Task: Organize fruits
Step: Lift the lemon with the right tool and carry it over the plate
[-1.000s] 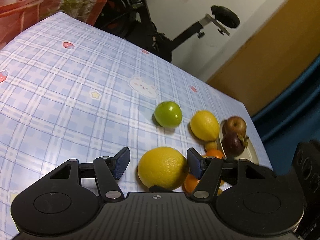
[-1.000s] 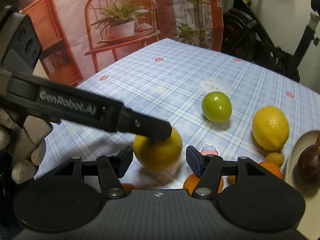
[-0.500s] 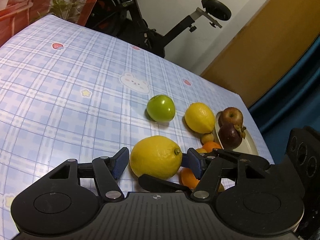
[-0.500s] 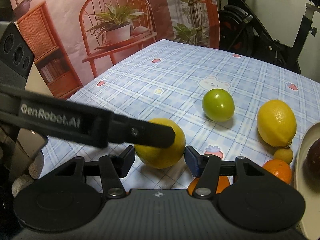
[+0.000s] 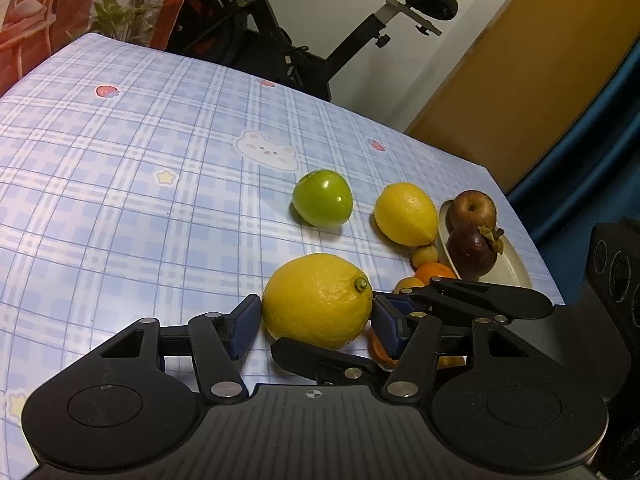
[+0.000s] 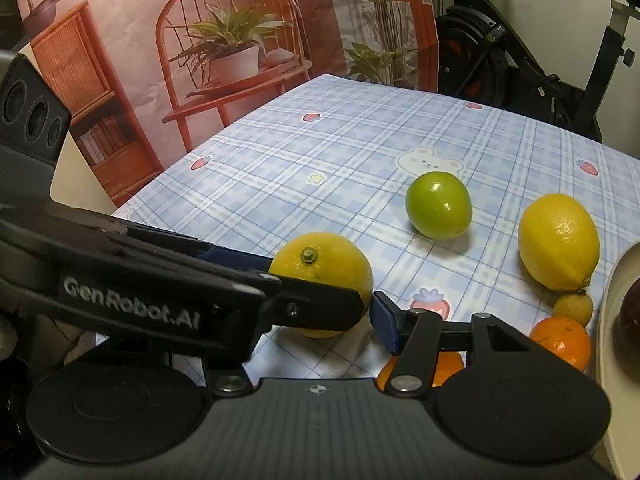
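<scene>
On the blue checked tablecloth, a large yellow lemon (image 5: 316, 300) (image 6: 320, 276) sits between both grippers. My left gripper (image 5: 316, 314) has its jaws closing, and its blue pads touch the lemon's two ends. In the right wrist view the left gripper (image 6: 304, 284) crosses in front of the fruit. My right gripper (image 6: 320, 312) comes in from the right. Its right pad presses the lemon's side, while its left finger is hidden behind the left gripper. The right gripper's fingers (image 5: 492, 300) show beside and below the lemon in the left wrist view.
Further back lie a green apple (image 5: 323, 198) (image 6: 439, 205) and a second lemon (image 5: 406, 214) (image 6: 558, 242). A white plate (image 5: 512, 268) at the right edge holds a red apple (image 5: 472, 208) and a dark fruit (image 5: 472, 250). An orange (image 6: 562, 342) and a small yellow fruit (image 6: 572, 308) sit beside it. An exercise bike (image 5: 280, 52) stands behind the table.
The lemon has turned so its stem end now shows. Both pairs of jaws have narrowed onto it, and the right gripper's fingers have come into the left wrist view.
</scene>
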